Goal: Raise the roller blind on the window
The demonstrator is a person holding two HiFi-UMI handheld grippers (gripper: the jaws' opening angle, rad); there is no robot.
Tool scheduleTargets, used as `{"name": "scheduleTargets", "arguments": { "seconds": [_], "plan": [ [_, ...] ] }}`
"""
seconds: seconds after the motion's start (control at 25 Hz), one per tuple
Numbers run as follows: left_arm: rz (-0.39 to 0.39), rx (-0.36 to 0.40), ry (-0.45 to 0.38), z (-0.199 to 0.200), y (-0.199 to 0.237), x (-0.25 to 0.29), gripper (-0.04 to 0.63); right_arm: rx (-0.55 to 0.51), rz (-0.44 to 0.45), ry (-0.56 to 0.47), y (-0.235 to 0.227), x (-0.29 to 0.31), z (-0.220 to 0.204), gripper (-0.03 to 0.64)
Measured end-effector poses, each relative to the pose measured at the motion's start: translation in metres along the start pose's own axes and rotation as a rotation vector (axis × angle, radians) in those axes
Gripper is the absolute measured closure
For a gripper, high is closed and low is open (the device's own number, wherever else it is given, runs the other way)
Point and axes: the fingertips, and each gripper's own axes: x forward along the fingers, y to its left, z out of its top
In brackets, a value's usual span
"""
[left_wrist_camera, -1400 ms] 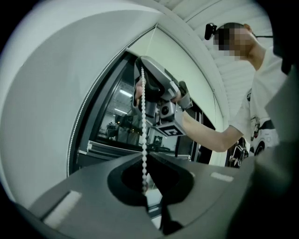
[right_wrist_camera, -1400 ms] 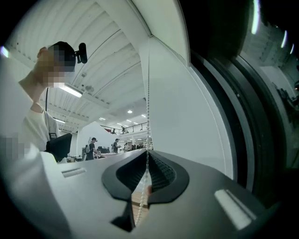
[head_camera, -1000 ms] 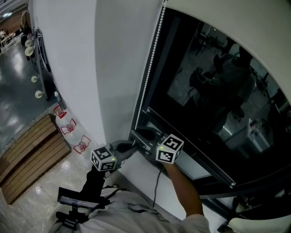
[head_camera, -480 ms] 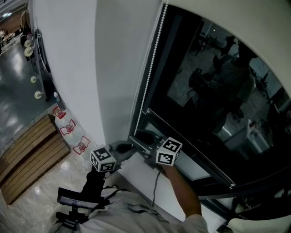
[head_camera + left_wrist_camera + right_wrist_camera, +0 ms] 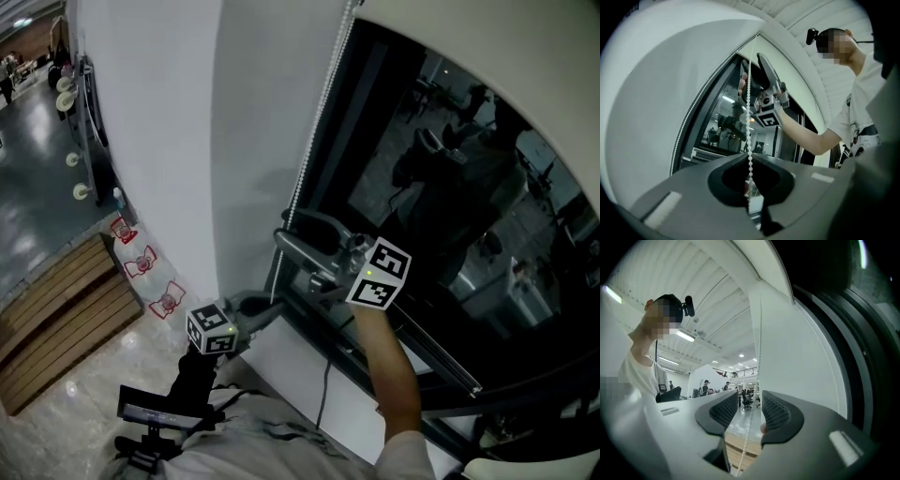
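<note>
Chain (image 5: 749, 117) hangs vertical. Left gripper (image 5: 749, 164) is clamped on it low. Right gripper (image 5: 750, 401) is directly above, its jaws just opened wide, the chain loose between them.

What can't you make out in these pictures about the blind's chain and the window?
- Top end of the bead chain: cut off by the head view's upper edge.
- The chain's lower end: hidden behind the left gripper in the left gripper view.
- What lies beyond the window glass: it is dark and shows only reflections in the head view.
</note>
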Motion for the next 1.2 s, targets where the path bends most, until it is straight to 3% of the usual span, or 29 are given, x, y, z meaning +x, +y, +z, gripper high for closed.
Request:
{"name": "scheduleTargets", "arguments": {
  "seconds": [0.32, 0.52, 1.2],
  "plan": [
    [0.004, 0.006, 0.012, -0.003, 0.001, -0.001, 0.597, -0.136, 0.052, -0.093, 0.000, 0.021, 0.087, 0.483],
    [0.009, 0.007, 0.013, -0.003, 0.002, -0.003, 0.597, -0.178, 0.055, -0.137, 0.001, 0.026, 0.120, 0.491],
    [-0.007, 0.010, 0.036, -0.007, -0.001, -0.002, 0.597, -0.098, 0.059, -0.329, -0.013, 0.026, 0.177, 0.538]
  ]
}}
